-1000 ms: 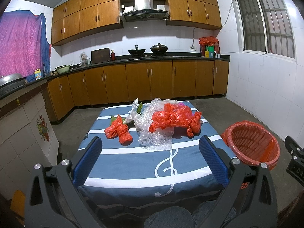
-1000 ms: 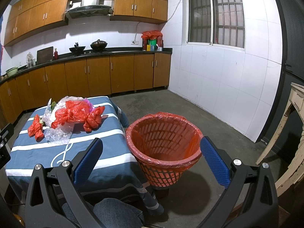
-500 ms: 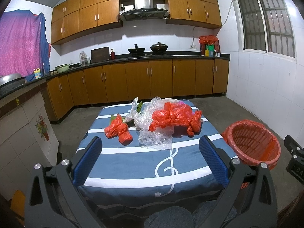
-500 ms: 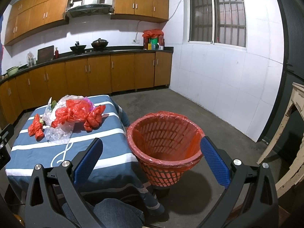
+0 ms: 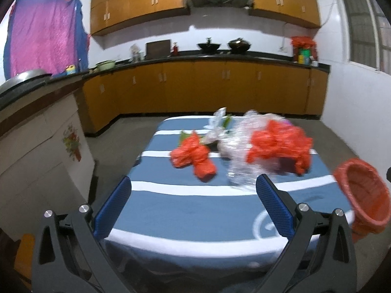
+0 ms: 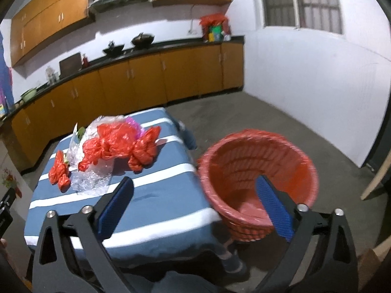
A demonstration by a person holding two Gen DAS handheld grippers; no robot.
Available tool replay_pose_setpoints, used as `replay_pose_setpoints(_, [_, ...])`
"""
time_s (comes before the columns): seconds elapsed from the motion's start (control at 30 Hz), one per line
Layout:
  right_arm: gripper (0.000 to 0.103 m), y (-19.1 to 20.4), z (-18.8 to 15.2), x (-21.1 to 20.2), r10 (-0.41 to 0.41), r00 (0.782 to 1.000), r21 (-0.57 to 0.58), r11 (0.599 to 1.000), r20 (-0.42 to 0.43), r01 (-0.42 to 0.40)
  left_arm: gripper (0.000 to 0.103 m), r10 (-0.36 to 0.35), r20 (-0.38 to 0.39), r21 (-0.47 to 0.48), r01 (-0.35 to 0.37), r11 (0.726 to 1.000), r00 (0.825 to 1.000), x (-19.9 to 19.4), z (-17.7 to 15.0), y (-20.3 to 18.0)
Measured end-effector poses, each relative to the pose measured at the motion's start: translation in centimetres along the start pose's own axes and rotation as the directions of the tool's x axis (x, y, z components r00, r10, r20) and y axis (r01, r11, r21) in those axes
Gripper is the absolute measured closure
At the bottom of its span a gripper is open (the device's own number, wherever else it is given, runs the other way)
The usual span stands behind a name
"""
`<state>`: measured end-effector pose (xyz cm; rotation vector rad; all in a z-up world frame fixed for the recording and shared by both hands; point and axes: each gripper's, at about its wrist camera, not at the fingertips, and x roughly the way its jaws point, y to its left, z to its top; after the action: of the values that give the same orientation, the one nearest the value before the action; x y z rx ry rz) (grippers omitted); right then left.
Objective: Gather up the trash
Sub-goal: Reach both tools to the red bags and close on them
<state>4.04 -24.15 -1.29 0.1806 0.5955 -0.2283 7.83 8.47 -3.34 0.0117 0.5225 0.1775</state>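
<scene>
We held both grippers, left (image 5: 193, 196) and right (image 6: 194, 196), fingers apart and empty. The trash (image 5: 276, 146) lay on the table (image 5: 195, 210) ahead of the left fingers; the basket (image 6: 259, 171) stood beside the table.

Crumpled red bags (image 5: 278, 146), clear plastic (image 5: 238, 161) on table (heaped), red basket (image 6: 259, 171) beside

Dim indoor light, no glare. Motion blur thruout — worst beyond the fingertips. Fisheye bends edges, corners black.
</scene>
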Motion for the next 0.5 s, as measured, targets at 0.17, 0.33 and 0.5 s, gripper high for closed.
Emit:
replay_pose_setpoints(0.17, [0.016, 3.0, 1.0, 5.3, 0.048, 0.998, -0.047, 0.998, -0.046, -0.051, 0.006, 0.057, -0.03, -0.015, -0.058, 0.998, 0.998, 4.5, 0.9, 2.6])
replay_pose_setpoints(0.33, [0.028, 4.8, 2.2, 11.0, 0.099, 0.987, -0.028, 0.994, -0.126, -0.103, 0.013, 0.078, -0.049, -0.012, -0.079, 0.997, 0.996, 8.9, 2.1, 3.8])
replay_pose_setpoints(0.5, [0.034, 6.2, 3.2, 16.0, 0.1, 0.982, -0.015, 0.995, -0.161, -0.103, 0.022, 0.046, -0.093, -0.021, -0.048, 0.999, 0.995, 13.3, 3.2, 3.4])
